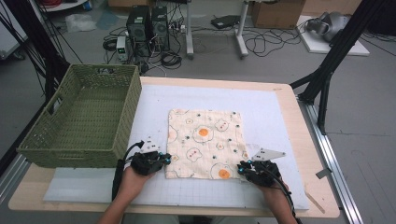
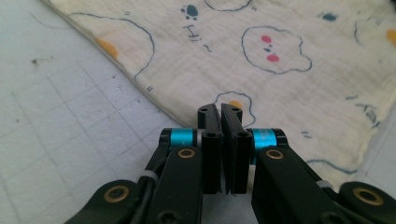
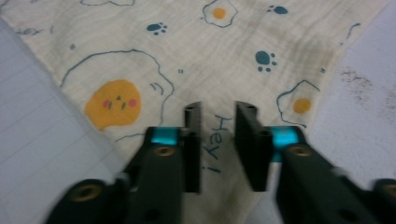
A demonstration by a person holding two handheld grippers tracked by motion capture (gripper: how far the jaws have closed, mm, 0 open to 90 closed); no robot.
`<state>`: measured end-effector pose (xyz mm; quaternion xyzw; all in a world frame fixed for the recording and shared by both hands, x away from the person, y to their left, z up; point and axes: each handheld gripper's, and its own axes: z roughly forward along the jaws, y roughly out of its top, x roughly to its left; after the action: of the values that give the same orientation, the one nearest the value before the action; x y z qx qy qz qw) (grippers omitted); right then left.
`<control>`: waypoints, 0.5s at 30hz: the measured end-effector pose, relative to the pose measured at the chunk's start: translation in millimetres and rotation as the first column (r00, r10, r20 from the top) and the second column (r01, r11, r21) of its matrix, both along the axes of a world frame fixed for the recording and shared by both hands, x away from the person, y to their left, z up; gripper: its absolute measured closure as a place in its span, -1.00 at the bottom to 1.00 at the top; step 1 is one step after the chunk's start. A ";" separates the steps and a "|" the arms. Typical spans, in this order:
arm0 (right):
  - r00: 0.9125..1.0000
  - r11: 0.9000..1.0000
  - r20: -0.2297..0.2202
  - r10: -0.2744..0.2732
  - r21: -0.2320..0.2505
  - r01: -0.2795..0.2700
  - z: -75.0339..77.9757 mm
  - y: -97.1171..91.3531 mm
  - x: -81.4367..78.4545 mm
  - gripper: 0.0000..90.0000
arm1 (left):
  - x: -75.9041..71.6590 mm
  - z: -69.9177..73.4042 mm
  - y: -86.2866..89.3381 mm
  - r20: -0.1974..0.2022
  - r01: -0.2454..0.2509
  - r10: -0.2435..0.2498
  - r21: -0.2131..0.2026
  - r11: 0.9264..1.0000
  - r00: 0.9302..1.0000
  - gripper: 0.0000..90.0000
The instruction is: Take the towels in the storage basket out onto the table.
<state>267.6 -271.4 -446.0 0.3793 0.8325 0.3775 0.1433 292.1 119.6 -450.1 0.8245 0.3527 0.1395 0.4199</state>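
Observation:
A cream cloth printed with fried eggs and paw marks lies flat on the white gridded mat. My left gripper is at the cloth's near left corner. In the left gripper view its jaws stand together, shut, low over the cloth just inside its edge, and no fabric shows pinched between them. My right gripper is at the near right corner. In the right gripper view it is open over the cloth, with the printed word "Hey!" in the gap.
A green woven basket stands on the table's left side, touching the mat's left edge. Bare mat lies beside the cloth. The wooden table edge runs along the right. Computers and cables sit on the floor beyond.

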 end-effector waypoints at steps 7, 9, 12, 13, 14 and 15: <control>0.998 0.999 -0.044 0.048 0.005 -0.047 2.8 -0.1 -8.9 0.97 | -7.6 4.4 11.7 -0.026 -0.006 0.007 0.024 1.000 1.000 0.94; 0.996 0.998 -0.058 0.070 0.008 -0.069 3.8 0.0 -13.4 0.97 | -9.6 4.7 14.7 -0.031 0.002 -0.001 0.020 1.000 1.000 0.94; 0.994 0.996 -0.068 0.088 -0.014 -0.089 6.2 1.7 -20.4 0.96 | -11.2 5.1 18.1 -0.052 0.011 -0.011 -0.005 1.000 0.999 0.93; 0.993 0.996 -0.072 0.090 -0.021 -0.092 7.2 1.9 -22.3 0.94 | -12.2 5.6 18.9 -0.047 0.004 -0.004 -0.013 1.000 0.999 0.89; 0.994 0.996 -0.066 0.091 -0.021 -0.092 8.1 1.6 -23.8 0.77 | -13.0 6.4 20.0 -0.038 -0.009 0.008 -0.022 1.000 0.999 0.80; 0.995 0.997 -0.052 0.081 -0.010 -0.081 9.3 0.7 -24.7 0.56 | -12.9 7.2 21.3 -0.024 -0.023 0.022 -0.035 0.999 0.999 0.70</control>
<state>242.9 -270.7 -436.7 0.3541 0.8528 0.3681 0.1085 279.2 140.9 -442.9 0.8146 0.3692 0.1284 0.4285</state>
